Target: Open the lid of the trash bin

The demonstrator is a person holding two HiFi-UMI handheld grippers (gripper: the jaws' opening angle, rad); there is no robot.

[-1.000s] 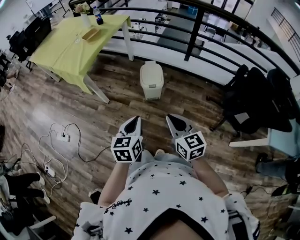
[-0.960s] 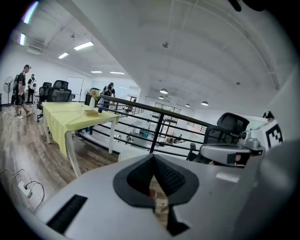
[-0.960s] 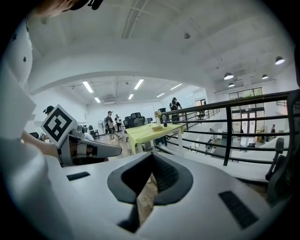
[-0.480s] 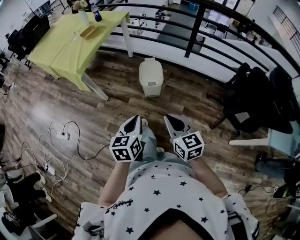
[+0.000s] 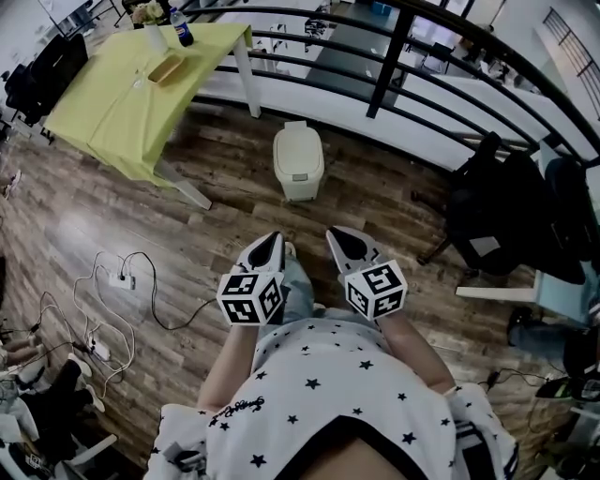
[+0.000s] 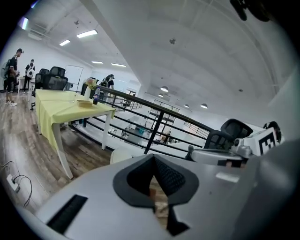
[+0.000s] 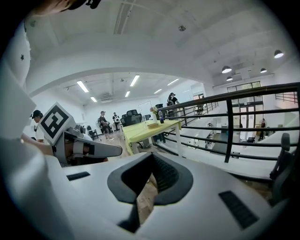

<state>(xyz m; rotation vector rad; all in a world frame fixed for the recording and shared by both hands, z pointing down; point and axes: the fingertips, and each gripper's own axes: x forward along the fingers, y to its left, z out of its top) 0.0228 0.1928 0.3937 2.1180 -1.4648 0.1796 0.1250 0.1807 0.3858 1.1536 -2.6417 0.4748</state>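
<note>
The cream trash bin [image 5: 298,161] stands on the wood floor below the railing, its lid down. Only its top [image 6: 121,154] peeks over the jaws in the left gripper view. Both grippers are held close to the person's body, well short of the bin and pointing toward it. My left gripper [image 5: 267,246] is shut with nothing in it, and its pads meet at the tip [image 6: 153,157]. To its right my right gripper [image 5: 345,242] is likewise shut and empty [image 7: 152,156]. The right gripper view does not show the bin.
A table under a yellow cloth [image 5: 141,94] stands left of the bin, with a bottle [image 5: 178,28] on it. A black railing [image 5: 394,47] runs behind. A power strip and cables [image 5: 122,278] lie on the floor at left. Black office chairs [image 5: 497,206] crowd the right.
The view has drifted slightly, so table and bin sit a little more to the left. A leg in light jeans has come forward between the grippers. Both grippers stay shut.
</note>
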